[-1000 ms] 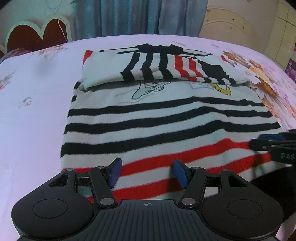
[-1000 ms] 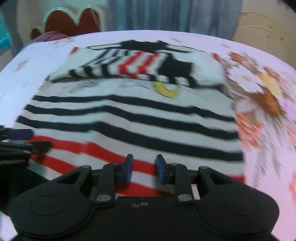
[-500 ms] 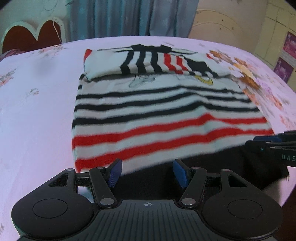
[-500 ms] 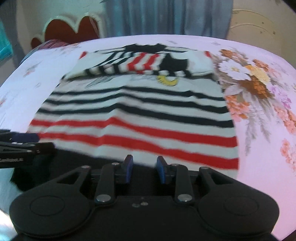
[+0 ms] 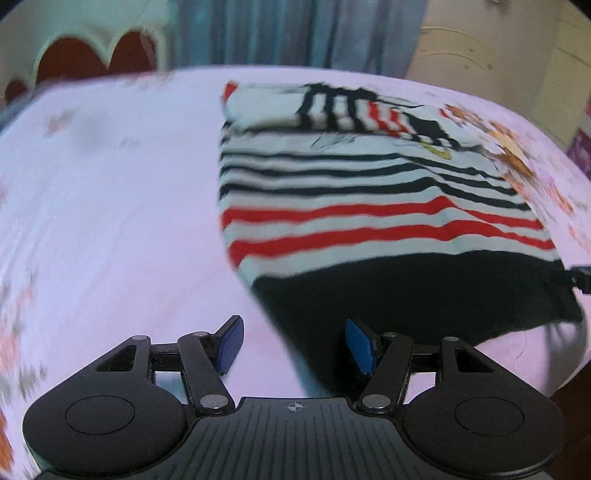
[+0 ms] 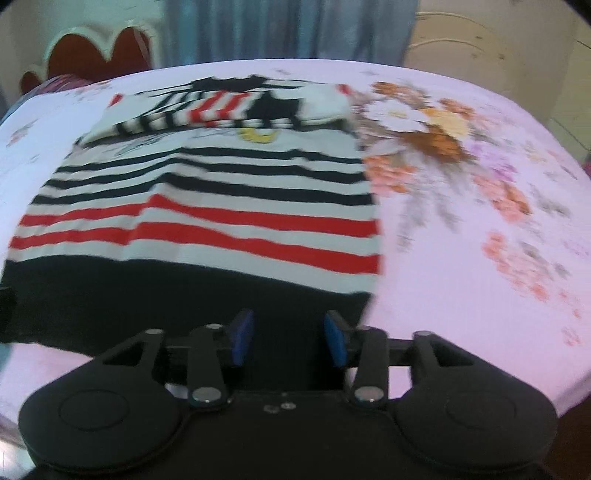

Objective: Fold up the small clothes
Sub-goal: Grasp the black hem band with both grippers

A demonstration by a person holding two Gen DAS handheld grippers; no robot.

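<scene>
Your left claw stands spread, its blue pads apart with nothing pinched; only the near left edge of the striped shirt shows in the gap behind them. Your right claw is opening, its pads clear of the cloth, with the shirt's black hem band lying just beyond and beneath them. The shirt lies flat on the pink floral bedsheet, hem toward you, red stripes above the black band, black stripes farther up. Its top part is folded down over the chest, sleeves tucked across. Both views are blurred. A headboard and curtain stand behind the bed.
</scene>
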